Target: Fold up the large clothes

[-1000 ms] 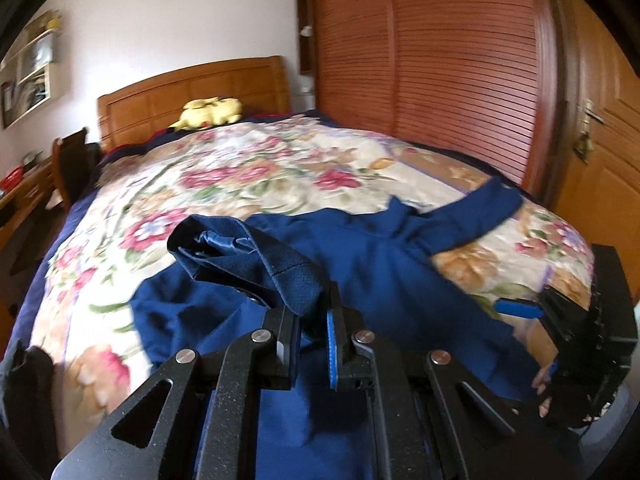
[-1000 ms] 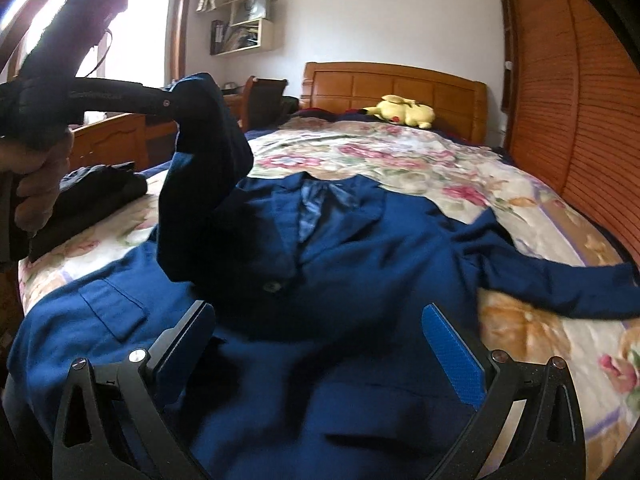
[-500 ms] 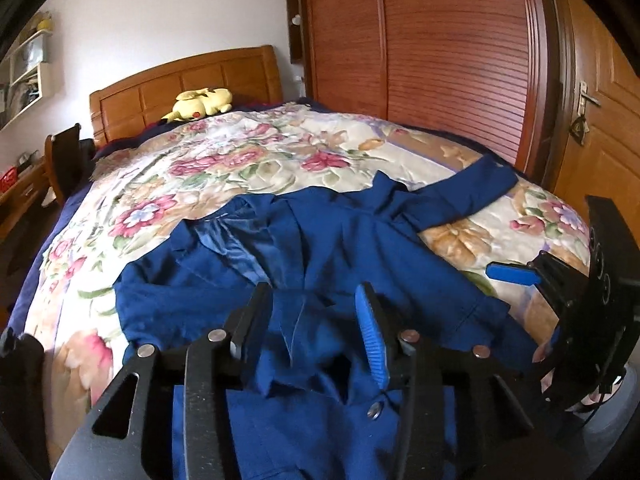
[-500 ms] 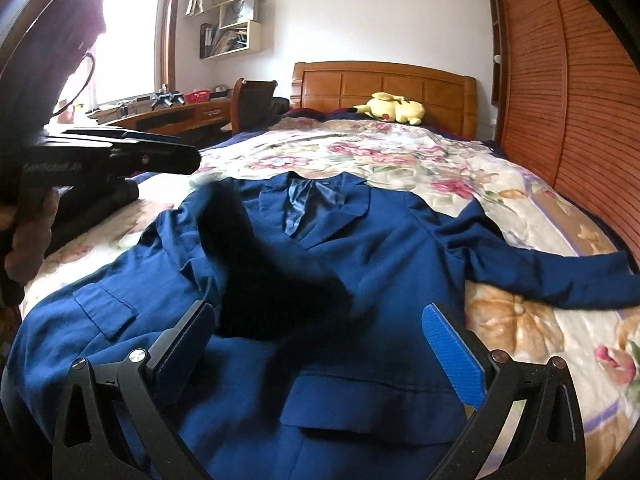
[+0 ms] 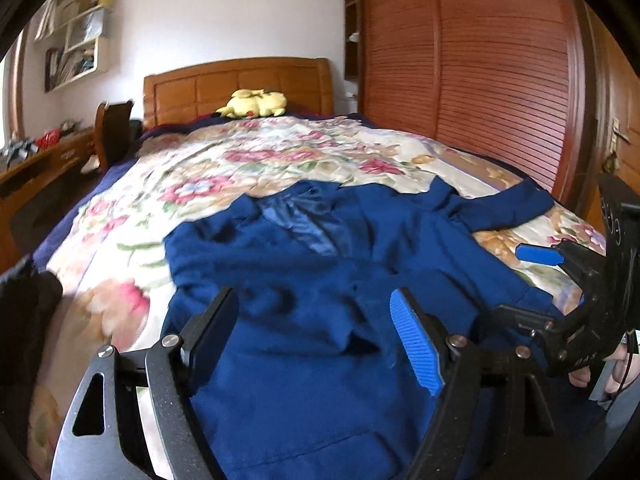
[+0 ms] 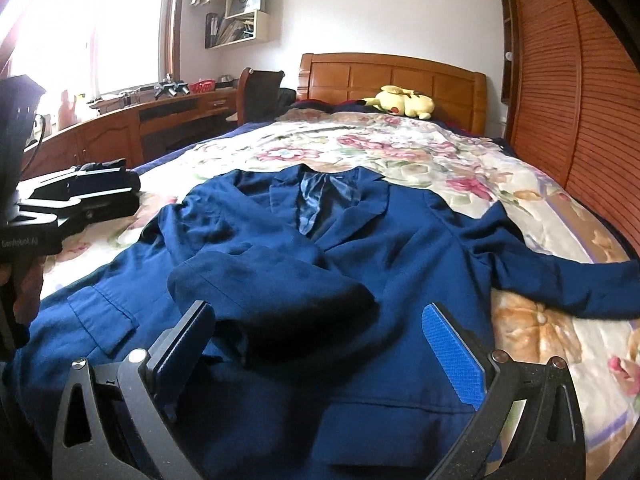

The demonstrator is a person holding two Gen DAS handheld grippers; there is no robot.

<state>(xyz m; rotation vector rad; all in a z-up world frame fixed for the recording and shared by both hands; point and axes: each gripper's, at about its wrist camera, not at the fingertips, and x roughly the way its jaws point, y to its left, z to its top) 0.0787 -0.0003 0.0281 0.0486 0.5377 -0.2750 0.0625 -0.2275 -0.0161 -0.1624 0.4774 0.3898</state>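
A dark blue suit jacket (image 6: pixel 400 248) lies face up on the floral bedspread (image 6: pixel 400 152). One sleeve (image 6: pixel 264 280) is folded across its chest, and the other sleeve (image 6: pixel 568 280) stretches out to the right. My left gripper (image 5: pixel 316 332) hovers low over the jacket (image 5: pixel 304 264) with its jaws opening and nothing pressed between the pads. From the right wrist view it shows at the left edge as the left gripper (image 6: pixel 128 188). My right gripper (image 6: pixel 320 344) stands open just behind the folded sleeve's cuff, holding nothing; in the left wrist view the right gripper (image 5: pixel 524 284) sits at the right.
A yellow plush toy (image 6: pixel 400 102) rests by the wooden headboard (image 6: pixel 392 76). Slatted wardrobe doors (image 5: pixel 480 80) run along the bed's right side. A desk (image 6: pixel 120 120) and chair (image 6: pixel 260 92) stand on the left. Dark clothing (image 5: pixel 24 312) lies on the bed's left edge.
The left gripper let go of the raised sleeve, which dropped across the jacket's chest. Its jaws spread apart and it sank lower. The right gripper stayed open.
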